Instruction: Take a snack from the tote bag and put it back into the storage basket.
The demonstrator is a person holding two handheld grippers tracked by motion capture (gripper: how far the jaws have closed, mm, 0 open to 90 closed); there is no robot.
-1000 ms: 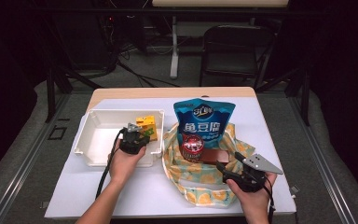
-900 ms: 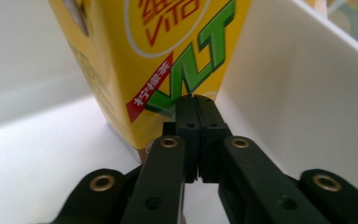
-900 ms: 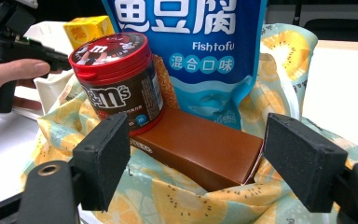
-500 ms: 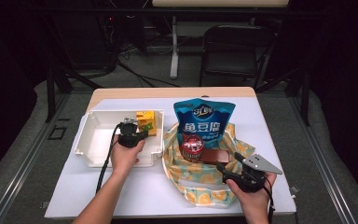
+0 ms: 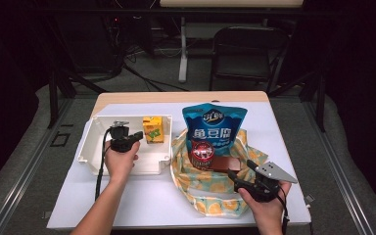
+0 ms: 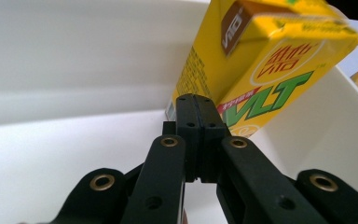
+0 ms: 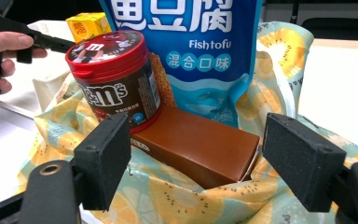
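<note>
A yellow drink carton (image 5: 156, 129) stands in the white tray (image 5: 92, 147), near its back right corner. My left gripper (image 5: 139, 135) is shut with nothing in it, tips just left of the carton. In the left gripper view the black jaws (image 6: 196, 109) meet right before the carton (image 6: 265, 70); I cannot tell if they touch. My right gripper (image 5: 239, 173) is open at the front of a fruit-print cloth bag (image 5: 210, 193). Between its pads (image 7: 105, 158) I see a brown box (image 7: 200, 144), an M&M's jar (image 7: 114, 79) and a blue Fish tofu bag (image 7: 186, 42).
The table (image 5: 142, 200) has a white top with bare room at the front left. The cloth bag holds the jar (image 5: 202, 151), the box (image 5: 223, 163) and the tall blue bag (image 5: 214, 128). A black chair (image 5: 245, 54) and dark stands are behind the table.
My left hand has drawn back to the left inside the tray, away from the carton's side. The carton and the right gripper have stayed put.
</note>
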